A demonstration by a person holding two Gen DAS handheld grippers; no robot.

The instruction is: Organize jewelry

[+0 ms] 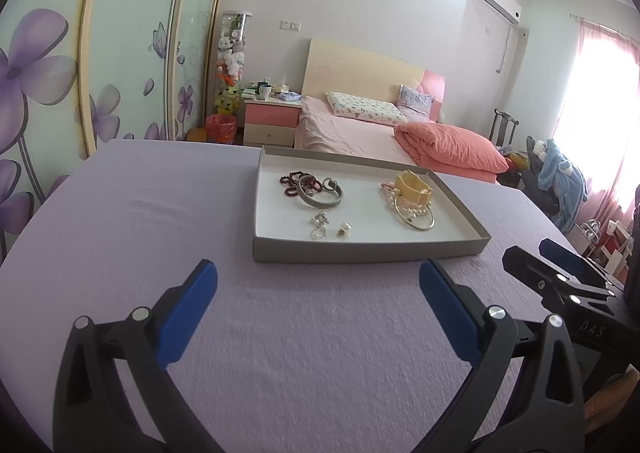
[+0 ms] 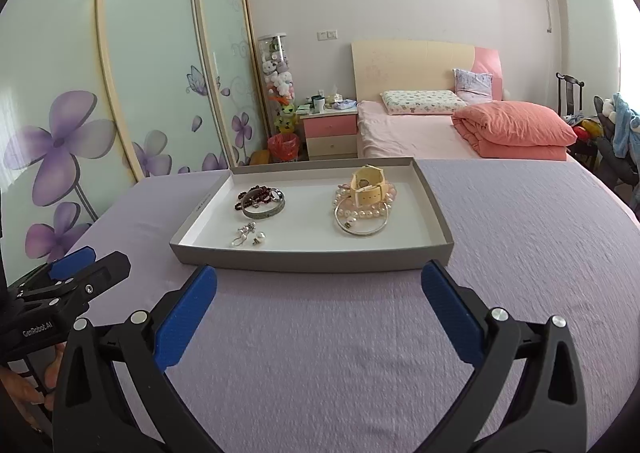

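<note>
Both grippers, left gripper (image 1: 318, 281) and right gripper (image 2: 319, 283), hover jaws apart over lavender cloth (image 2: 360, 353); jewelry sits piled in grey tray (image 2: 312, 257). We approach low, pinch 1 piece.

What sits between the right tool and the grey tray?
Only bare lilac cloth between the open right tool and the shallow grey cardboard tray, seen in the right wrist view.
</note>
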